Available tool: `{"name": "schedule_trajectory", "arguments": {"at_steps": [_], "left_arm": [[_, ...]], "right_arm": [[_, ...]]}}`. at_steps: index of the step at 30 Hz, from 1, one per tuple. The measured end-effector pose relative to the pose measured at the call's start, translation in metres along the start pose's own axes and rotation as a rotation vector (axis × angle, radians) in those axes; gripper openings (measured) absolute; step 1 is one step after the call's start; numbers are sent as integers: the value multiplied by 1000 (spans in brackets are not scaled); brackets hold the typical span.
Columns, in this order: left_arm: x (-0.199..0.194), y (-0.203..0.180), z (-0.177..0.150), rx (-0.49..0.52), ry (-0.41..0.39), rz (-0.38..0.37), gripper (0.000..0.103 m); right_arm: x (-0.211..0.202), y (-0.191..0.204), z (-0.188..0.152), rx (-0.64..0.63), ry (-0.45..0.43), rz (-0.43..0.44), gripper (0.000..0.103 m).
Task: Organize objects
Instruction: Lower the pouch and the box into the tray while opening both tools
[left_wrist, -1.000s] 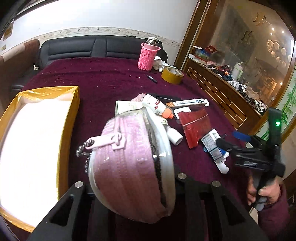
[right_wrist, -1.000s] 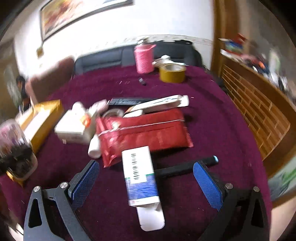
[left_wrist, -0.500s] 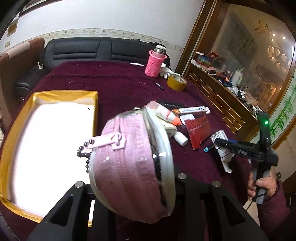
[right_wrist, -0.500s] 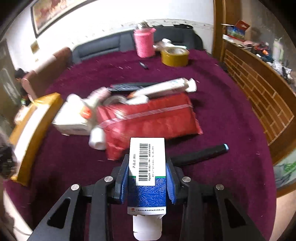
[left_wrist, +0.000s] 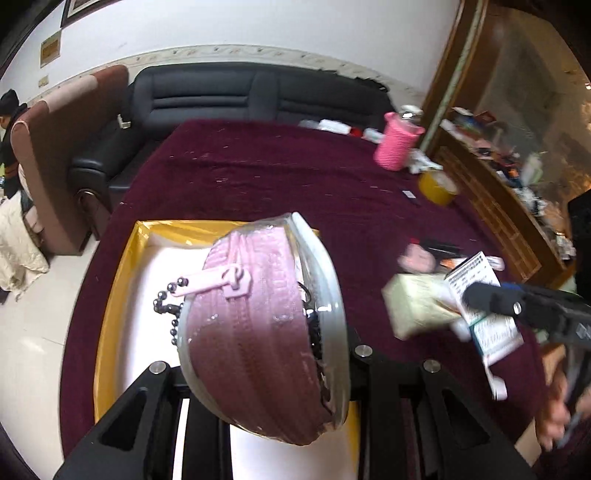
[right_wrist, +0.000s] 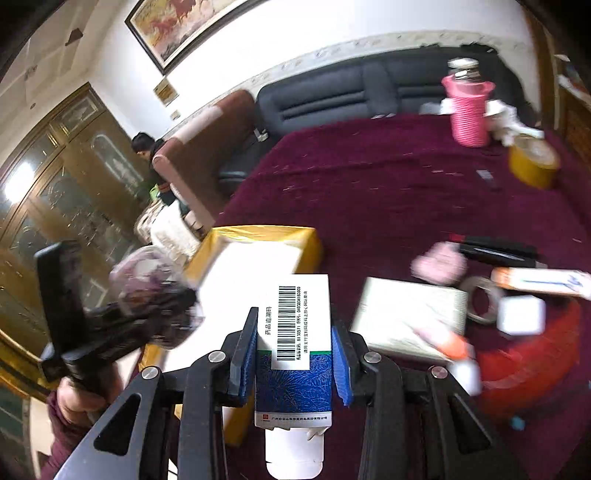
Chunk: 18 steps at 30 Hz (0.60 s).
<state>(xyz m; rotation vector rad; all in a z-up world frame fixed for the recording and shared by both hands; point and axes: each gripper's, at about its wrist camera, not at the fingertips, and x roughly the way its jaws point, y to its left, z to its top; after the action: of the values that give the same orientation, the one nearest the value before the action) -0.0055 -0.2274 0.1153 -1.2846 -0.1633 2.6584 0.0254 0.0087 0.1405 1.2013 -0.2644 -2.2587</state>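
My left gripper (left_wrist: 264, 354) is shut on a round pink zip pouch (left_wrist: 258, 325) with a clear side and a bead chain, held above the gold box (left_wrist: 122, 266) with its white inside. My right gripper (right_wrist: 293, 354) is shut on a blue and white medicine carton (right_wrist: 295, 332) with a barcode, held in the air right of the box. In the left wrist view the carton (left_wrist: 484, 306) and right gripper (left_wrist: 491, 301) show at the right. In the right wrist view the gold box (right_wrist: 258, 251) lies ahead and the left gripper with the pouch (right_wrist: 147, 288) is at left.
On the maroon cloth (right_wrist: 369, 184) lie a cream box (right_wrist: 410, 314), a red pouch (right_wrist: 528, 369), a clear tape ring (right_wrist: 480, 302), a black remote (right_wrist: 495, 251), a tube (right_wrist: 543, 280), a yellow tape roll (right_wrist: 532, 162) and a pink-sleeved bottle (right_wrist: 467, 110). A black sofa (left_wrist: 240, 96) stands behind.
The right gripper closed on the carton, lifted it and swung left toward the gold box. The left gripper carried the pouch leftward over the box.
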Motion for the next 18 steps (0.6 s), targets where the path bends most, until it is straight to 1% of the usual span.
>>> {"name": "schedule_trajectory", "arguments": {"at_steps": [1, 4, 8, 14, 18], "left_arm": [[11, 7, 6, -7, 6, 13, 26], [36, 24, 14, -37, 35, 15, 26], [65, 44, 19, -83, 72, 24, 26], [97, 61, 28, -123, 99, 9, 26], [110, 60, 30, -110, 110, 15, 26]], "right_arm": [[16, 7, 8, 9, 19, 14, 38], [64, 23, 26, 42, 72, 28, 38], [116, 29, 44, 67, 108, -7, 38], [157, 18, 56, 117, 141, -37, 38], [175, 12, 61, 124, 153, -77, 38]]}}
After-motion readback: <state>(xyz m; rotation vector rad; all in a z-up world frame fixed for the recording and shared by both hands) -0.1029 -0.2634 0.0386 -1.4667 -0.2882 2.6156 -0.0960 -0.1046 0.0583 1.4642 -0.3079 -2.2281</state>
